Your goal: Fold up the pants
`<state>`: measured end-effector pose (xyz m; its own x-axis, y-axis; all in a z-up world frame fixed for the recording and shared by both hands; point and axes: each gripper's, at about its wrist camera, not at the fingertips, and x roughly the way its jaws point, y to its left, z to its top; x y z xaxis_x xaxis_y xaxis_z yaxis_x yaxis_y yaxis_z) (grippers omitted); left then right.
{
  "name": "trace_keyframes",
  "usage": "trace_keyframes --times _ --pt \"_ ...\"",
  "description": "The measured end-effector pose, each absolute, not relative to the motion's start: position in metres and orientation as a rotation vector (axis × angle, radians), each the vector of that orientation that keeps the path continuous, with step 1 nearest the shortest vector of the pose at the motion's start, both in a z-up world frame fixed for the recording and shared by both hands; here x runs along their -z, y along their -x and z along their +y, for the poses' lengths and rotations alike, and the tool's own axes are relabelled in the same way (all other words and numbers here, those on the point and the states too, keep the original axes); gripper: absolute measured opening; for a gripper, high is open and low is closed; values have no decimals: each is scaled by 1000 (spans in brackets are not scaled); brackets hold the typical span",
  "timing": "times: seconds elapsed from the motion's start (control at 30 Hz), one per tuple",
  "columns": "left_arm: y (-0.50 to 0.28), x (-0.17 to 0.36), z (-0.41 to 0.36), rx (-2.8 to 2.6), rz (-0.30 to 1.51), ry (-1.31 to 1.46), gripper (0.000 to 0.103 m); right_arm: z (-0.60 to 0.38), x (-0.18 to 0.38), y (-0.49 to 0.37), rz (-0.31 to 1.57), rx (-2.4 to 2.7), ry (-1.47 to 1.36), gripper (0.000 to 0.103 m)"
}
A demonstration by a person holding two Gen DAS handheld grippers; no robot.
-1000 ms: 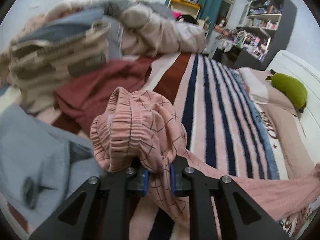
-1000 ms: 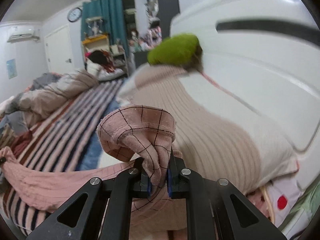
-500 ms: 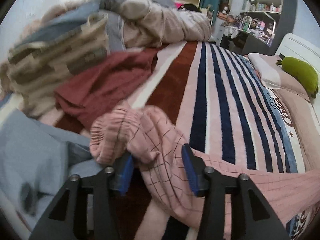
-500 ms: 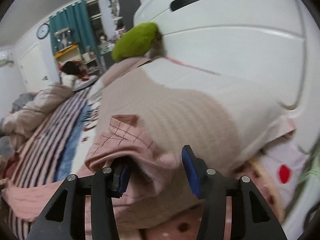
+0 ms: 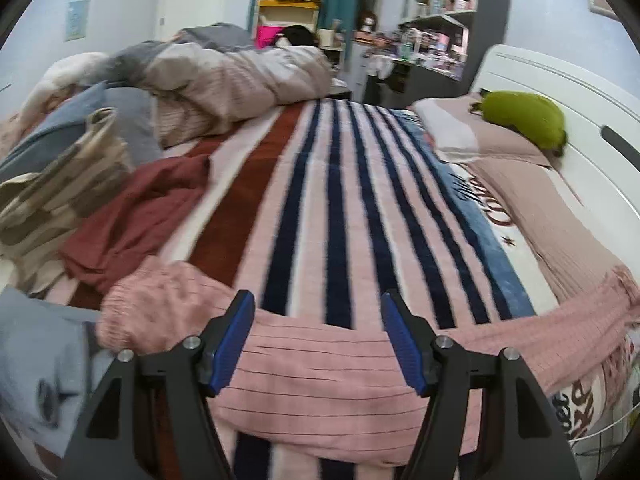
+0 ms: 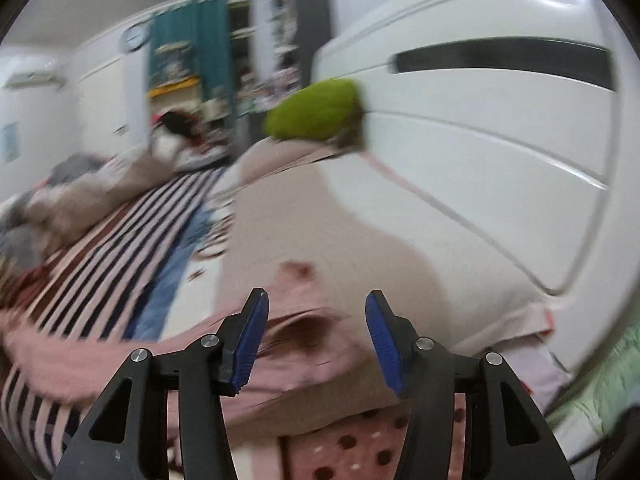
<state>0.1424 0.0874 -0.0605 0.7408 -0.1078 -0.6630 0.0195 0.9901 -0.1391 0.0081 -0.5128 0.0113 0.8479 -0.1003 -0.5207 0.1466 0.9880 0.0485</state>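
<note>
Pink checked pants (image 5: pixel 320 364) lie stretched across the striped bed (image 5: pixel 328 208), from the gathered waistband at left to a leg end resting on the beige pillow (image 6: pixel 320 240) at right. Left hand-held gripper (image 5: pixel 318 338): blue pads apart and opening, over the pants without pressing them. Right hand-held gripper (image 6: pixel 316 334): pads apart, leg end in the gap, unclamped. The right view is motion-blurred; the check pattern cannot be made out there. A green plush (image 5: pixel 524 120) lies against the headboard (image 6: pixel 480 160). Piled clothes (image 5: pixel 132 204) at left are cut off by the frame.
</note>
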Motion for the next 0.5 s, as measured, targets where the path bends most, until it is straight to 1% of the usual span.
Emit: trace_keyframes --times 0.07,0.1,0.13,0.17,0.2,0.33,0.5 --pt "-143 64 77 93 739 125 62 -500 -6 -11 585 52 -49 45" --pt "-143 65 73 104 739 124 62 -492 -1 -14 607 16 -33 36" --pt "-144 66 68 113 739 120 62 -485 6 -17 633 -24 -27 16" --pt "-145 68 66 119 741 114 62 -479 13 -21 661 -50 -24 8" --pt "-146 70 62 124 744 108 62 -473 20 -25 687 -67 -17 6" --pt "-150 80 53 140 761 98 62 -461 47 -45 743 -22 65 5" --pt "-156 86 47 141 757 72 62 -481 45 -67 711 91 86 5"
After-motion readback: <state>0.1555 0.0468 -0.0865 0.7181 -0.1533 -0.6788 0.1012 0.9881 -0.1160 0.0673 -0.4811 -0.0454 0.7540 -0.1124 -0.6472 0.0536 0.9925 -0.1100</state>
